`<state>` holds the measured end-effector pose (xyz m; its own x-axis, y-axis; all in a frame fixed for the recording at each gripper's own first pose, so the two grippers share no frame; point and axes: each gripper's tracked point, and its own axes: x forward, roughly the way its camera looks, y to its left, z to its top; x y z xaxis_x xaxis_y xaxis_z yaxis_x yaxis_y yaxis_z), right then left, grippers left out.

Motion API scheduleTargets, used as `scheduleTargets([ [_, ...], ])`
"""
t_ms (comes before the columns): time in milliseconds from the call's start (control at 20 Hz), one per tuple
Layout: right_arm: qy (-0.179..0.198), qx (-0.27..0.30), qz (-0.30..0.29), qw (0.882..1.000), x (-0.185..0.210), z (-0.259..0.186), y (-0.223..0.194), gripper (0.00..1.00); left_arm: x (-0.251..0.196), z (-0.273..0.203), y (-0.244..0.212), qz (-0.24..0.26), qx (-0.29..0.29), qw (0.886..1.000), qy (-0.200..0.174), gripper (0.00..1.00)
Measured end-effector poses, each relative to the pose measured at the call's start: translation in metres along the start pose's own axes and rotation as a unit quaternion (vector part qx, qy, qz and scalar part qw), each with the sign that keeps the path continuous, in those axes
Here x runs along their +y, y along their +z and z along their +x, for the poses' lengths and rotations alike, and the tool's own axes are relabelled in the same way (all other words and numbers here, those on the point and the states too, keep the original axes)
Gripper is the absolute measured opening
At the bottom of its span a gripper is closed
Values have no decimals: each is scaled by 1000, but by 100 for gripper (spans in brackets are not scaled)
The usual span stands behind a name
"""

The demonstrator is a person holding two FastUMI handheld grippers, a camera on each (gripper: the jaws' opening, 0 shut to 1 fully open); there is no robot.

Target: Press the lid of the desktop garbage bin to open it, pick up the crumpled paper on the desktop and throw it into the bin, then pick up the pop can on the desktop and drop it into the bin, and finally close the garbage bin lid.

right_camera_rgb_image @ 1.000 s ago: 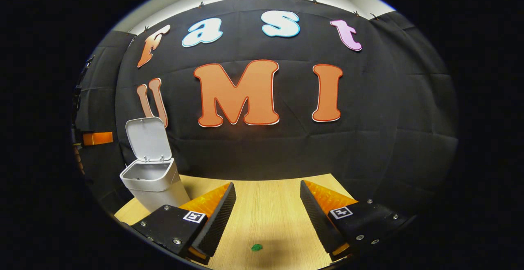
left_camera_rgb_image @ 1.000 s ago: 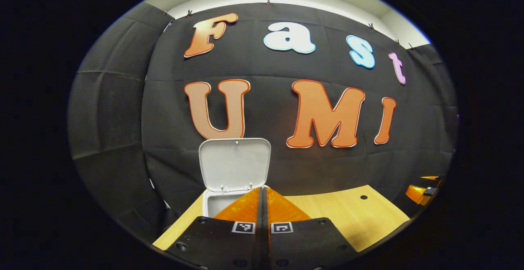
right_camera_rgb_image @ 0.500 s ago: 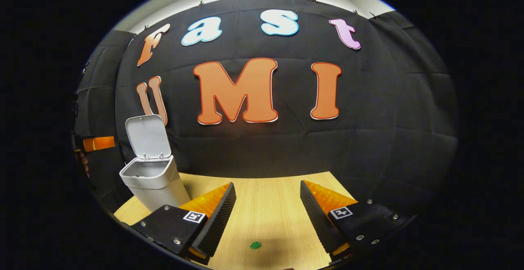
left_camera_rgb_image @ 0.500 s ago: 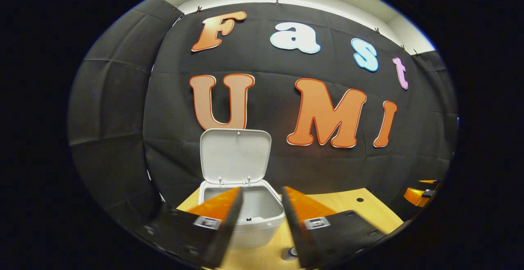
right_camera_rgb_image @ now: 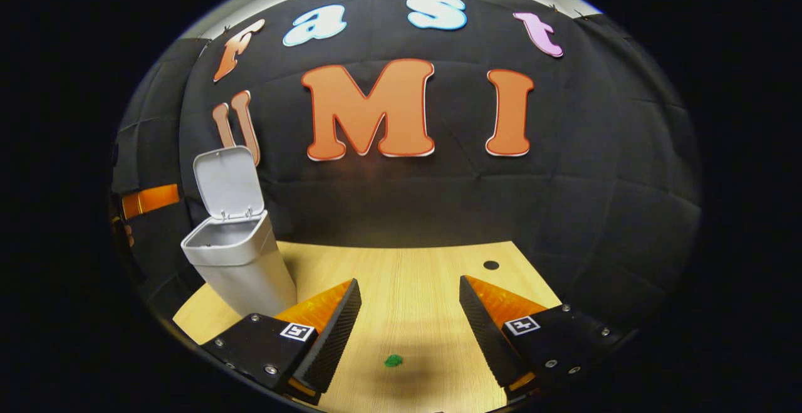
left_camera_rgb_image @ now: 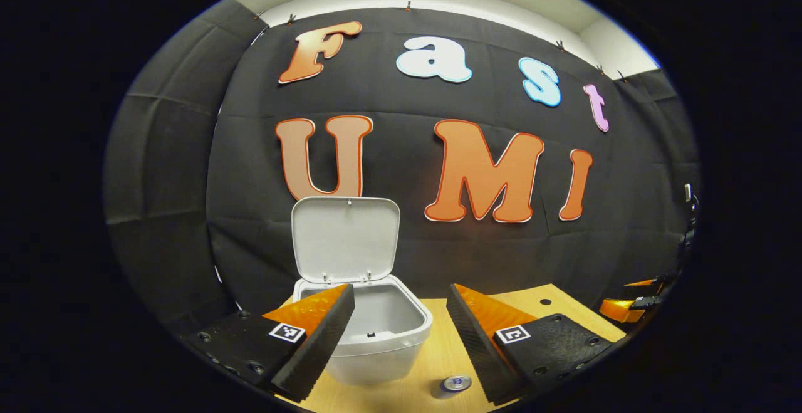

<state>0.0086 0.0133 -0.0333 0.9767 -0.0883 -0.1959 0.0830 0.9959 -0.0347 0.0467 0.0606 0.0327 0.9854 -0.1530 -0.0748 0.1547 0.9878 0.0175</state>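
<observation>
Left gripper spread wide, empty, hovering just in front of bin, lid flipped up. Pop can below, between fingers. Right gripper spread too, bin off left.

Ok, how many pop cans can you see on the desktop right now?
1. The pop can stands upright on the desktop, just right of the open garbage bin. Others may be hidden.

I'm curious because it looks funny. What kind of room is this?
Probably a small recording booth, not a home: black cloth walls hang behind a light wooden tabletop, with an open white plastic bin and a hand-held gripper over the table.
</observation>
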Motion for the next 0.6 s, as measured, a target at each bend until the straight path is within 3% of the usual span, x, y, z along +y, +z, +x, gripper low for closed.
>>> scheduleTargets([
  [300,0,89,-22,996,5,24,-68,94,-7,2,-25,0,20,1000,-24,94],
  [600,14,192,-19,981,15,51,-147,95,-3,8,-39,8,30,999,-38,94],
])
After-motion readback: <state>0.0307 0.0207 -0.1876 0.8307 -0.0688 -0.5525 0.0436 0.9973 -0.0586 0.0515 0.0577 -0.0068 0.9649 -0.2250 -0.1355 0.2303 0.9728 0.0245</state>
